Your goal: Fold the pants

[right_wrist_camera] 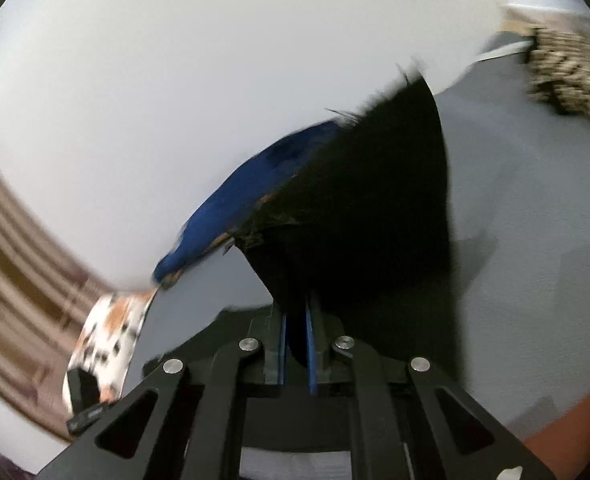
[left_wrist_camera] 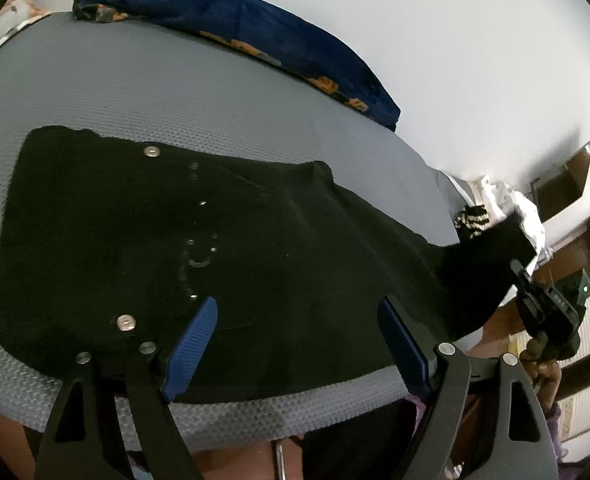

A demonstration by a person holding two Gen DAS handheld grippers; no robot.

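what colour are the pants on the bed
Black, with small silver metal buttons; the pants show best in the left wrist view.

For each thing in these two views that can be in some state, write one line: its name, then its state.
Black pants: spread flat on the grey mattress, one leg end lifted.
Left gripper: open, empty, hovering over the pants.
Right gripper: shut on the lifted leg end of the pants.
Blue blanket: bunched along the far edge of the mattress.
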